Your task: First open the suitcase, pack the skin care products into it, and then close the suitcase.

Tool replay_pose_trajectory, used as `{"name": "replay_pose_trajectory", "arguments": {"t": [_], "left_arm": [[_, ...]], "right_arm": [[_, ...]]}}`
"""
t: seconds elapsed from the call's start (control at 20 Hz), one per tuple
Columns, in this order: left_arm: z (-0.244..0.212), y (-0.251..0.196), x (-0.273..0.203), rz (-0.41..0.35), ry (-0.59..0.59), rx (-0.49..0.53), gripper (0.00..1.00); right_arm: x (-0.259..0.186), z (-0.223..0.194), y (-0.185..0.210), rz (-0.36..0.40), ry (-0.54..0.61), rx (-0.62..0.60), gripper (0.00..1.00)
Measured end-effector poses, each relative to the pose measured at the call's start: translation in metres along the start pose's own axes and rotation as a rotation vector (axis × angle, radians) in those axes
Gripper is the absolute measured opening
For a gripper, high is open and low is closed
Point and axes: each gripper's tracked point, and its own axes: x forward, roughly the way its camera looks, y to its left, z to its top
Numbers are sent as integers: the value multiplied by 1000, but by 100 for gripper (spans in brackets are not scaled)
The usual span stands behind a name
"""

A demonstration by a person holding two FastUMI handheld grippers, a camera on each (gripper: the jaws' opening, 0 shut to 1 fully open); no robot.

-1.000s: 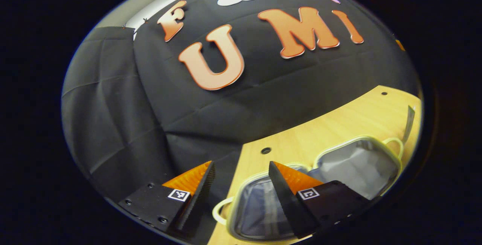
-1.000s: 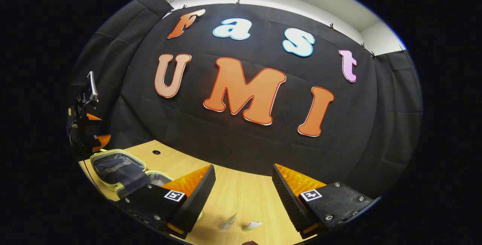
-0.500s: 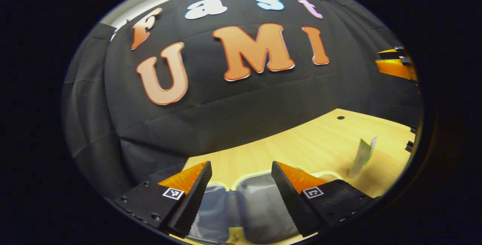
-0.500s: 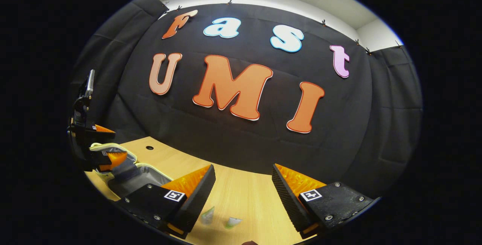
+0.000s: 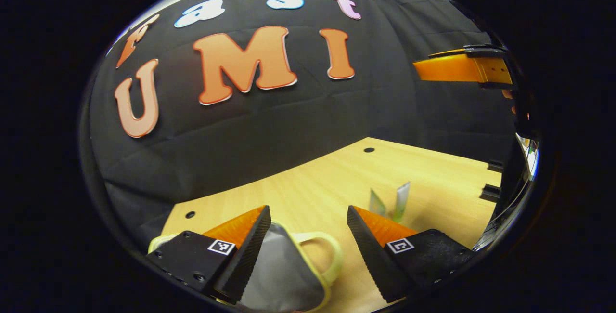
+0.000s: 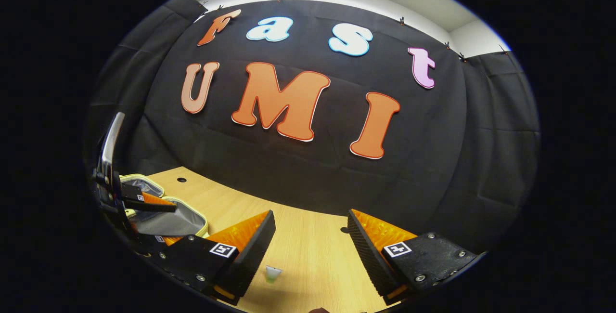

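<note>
— On the table point(image 5: 308, 188), where is your case sitting?

— Your case point(image 5: 284, 274) is lying open, its grey lining facing up, right under your left gripper point(image 5: 308, 250). Its pale yellow handle point(image 5: 322, 255) is showing between that gripper's fingers, which are standing spread and gripping nothing.

— And the skin care things?

— Two small tubes point(image 5: 391, 201) are standing upright on the wood, just beyond your left gripper's right finger and apart from the case. In the right gripper view one tube point(image 6: 273, 273) is peeking up between the fingers near the bottom edge.

— What is your right gripper doing?

— Your right gripper point(image 6: 310, 250) is hovering over the table, fingers wide apart and holding nothing. From there the case point(image 6: 163, 216) is lying far to the left, with your left gripper point(image 6: 144, 202) hanging over it.
</note>
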Motion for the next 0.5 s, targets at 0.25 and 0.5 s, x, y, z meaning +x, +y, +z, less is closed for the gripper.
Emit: {"name": "replay_pose_trajectory", "arguments": {"t": [0.25, 0.5], "left_arm": [[-16, -57, 25, -92, 46, 5, 98], [-49, -88, 56, -132, 112, 35, 98]], "right_arm": [[-7, -18, -12, 23, 44, -5, 95], [-9, -31, -15, 74, 78, 54, 96]]}}
